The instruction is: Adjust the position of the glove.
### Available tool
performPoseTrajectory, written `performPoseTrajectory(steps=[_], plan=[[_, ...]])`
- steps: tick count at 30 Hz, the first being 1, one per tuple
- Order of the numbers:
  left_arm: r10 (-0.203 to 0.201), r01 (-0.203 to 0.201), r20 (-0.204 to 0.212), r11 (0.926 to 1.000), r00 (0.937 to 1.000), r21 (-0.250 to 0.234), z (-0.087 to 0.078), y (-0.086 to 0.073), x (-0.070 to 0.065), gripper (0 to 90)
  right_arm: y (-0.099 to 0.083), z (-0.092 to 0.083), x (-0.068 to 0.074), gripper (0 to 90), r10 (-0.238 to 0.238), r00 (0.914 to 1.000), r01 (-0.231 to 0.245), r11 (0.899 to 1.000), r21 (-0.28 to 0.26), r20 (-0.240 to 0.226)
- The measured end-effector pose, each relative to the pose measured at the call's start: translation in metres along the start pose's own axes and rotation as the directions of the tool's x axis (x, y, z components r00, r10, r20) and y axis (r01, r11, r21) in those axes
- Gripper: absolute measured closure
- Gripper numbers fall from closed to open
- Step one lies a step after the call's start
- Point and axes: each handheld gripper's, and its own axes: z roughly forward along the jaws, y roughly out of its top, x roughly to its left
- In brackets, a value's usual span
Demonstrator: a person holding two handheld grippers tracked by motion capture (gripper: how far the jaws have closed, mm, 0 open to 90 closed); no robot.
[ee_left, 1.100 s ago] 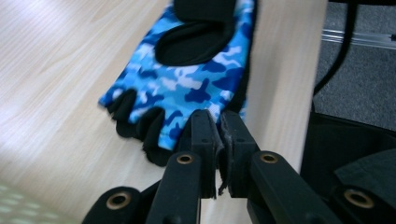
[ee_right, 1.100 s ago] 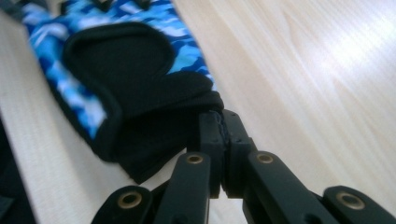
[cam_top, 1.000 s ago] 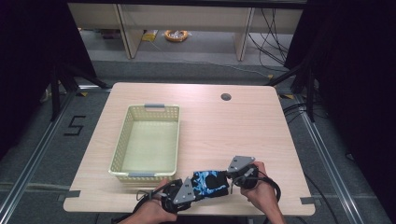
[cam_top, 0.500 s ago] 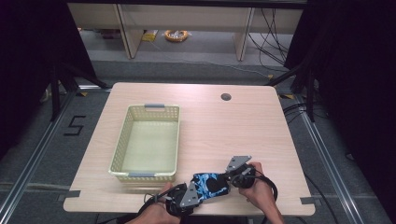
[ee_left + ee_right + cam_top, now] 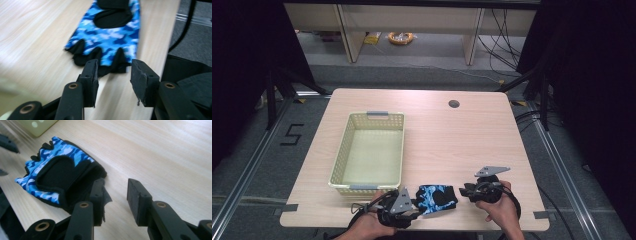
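Note:
A blue camouflage fingerless glove with black palm patches lies flat near the table's front edge. My left gripper sits just left of it, jaws apart; its jaws have just been opening, and the glove's finger stubs lie just beyond the tips, not pinched. My right gripper is to the glove's right, jaws also apart after just opening. The glove's black cuff lies beside the left pad, and bare table shows between the pads.
A pale yellow plastic basket, empty, stands on the table's left half, just behind my left hand. A round cable hole is at the table's far side. The table's front edge runs close under both hands.
Both grippers were shut on the glove's ends, holding it between them. Now both have opened and drawn back a little, and the glove lies loose on the table.

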Motion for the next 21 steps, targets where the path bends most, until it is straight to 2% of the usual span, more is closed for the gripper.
performPoseTrajectory(steps=[1, 2, 3, 4, 6, 8, 9, 10, 11, 12, 13, 14, 17, 19, 20, 21], plan=[[-0.013, 0.013, -0.002, 0.9999, 0.9999, -0.003, 0.0, -0.001, 0.001, 56.0, -0.001, 0.003, 0.001, 67.3, 0.014, 0.9999, -0.014, 1.0, -0.016, -0.004], [-0.014, 0.014, -0.002, 0.9999, 0.9999, 0.002, 0.0, -0.001, 0.002, 55.8, -0.001, 0.001, 0.001, 67.1, 0.015, 0.9999, -0.014, 1.0, 0.018, -0.002], [-0.012, 0.013, -0.019, 0.9998, 0.9997, 0.013, 0.0, -0.001, 0.003, 55.6, -0.001, 0.002, 0.002, 66.9, 0.016, 0.9998, -0.016, 1.0, 0.02, -0.009], [-0.015, 0.015, -0.012, 0.9998, 0.9998, 0.01, 0.002, -0.001, 0.004, 55.6, -0.002, 0.005, 0.002, 66.7, 0.022, 0.9995, -0.023, 1.0, -0.01, -0.021], [-0.013, 0.014, -0.021, 0.9996, 0.9997, 0.025, 0.005, -0.001, 0.003, 55.9, -0.001, 0.005, 0.003, 66.5, 0.031, 0.9989, -0.031, 0.999, 0.008, -0.034], [-0.015, 0.016, -0.018, 0.999, 0.9997, 0.041, 0.009, 0.0, 0.004, 56.0, -0.001, 0.007, 0.004, 66.1, 0.044, 0.9975, -0.044, 0.999, -0.001, -0.056], [-0.017, 0.017, -0.015, 0.9987, 0.9997, 0.048, 0.012, 0.0, 0.005, 56.3, -0.001, 0.006, 0.003, 65.9, 0.047, 0.9965, -0.046, 0.999, 0.016, -0.07], [-0.011, 0.012, -0.019, 0.9983, 0.9998, 0.057, 0.013, 0.001, 0.006, 56.2, -0.001, 0.007, 0.006, 65.4, 0.085, 0.9939, -0.084, 0.996, 0.024, -0.07], [-0.01, 0.011, -0.02, 0.9983, 0.9997, 0.058, 0.015, 0.0, 0.007, 56.1, -0.002, 0.01, 0.005, 65.4, 0.073, 0.9948, -0.074, 0.997, -0.021, -0.071], [-0.013, 0.014, -0.023, 0.9984, 0.9996, 0.054, 0.016, 0.001, 0.006, 56.1, -0.002, 0.01, 0.005, 65.3, 0.073, 0.9948, -0.075, 0.997, -0.015, -0.071], [0.003, -0.001, -0.018, 0.9973, 0.9998, 0.073, 0.016, 0.001, 0.008, 56.0, -0.002, 0.01, 0.005, 65.2, 0.074, 0.9947, -0.075, 0.997, -0.012, -0.072], [-0.021, 0.022, -0.021, 0.9983, 0.9995, 0.053, 0.019, 0.001, 0.006, 55.6, -0.002, 0.011, 0.005, 65.1, 0.078, 0.9941, -0.079, 0.997, -0.014, -0.076], [0.0, 0.001, -0.012, 0.9977, 0.9999, 0.067, 0.022, 0.001, 0.005, 55.3, -0.001, 0.013, 0.005, 64.6, 0.095, 0.9889, -0.095, 0.995, 0.007, -0.114], [-0.008, 0.008, -0.006, 0.9981, 1.0, 0.061, 0.025, 0.002, 0.003, 55.1, 0.0, 0.016, 0.006, 64.8, 0.091, 0.9885, -0.09, 0.996, 0.011, -0.121], [-0.002, 0.003, -0.011, 0.9977, 0.9999, 0.068, 0.025, 0.003, 0.003, 55.1, 0.001, 0.018, 0.007, 64.9, 0.09, 0.9902, -0.088, 0.996, 0.021, -0.107], [-0.002, 0.003, -0.009, 0.9975, 1.0, 0.07, 0.026, 0.004, 0.003, 55.0, 0.001, 0.02, 0.008, 65.3, 0.098, 0.9881, -0.094, 0.995, 0.033, -0.119]])
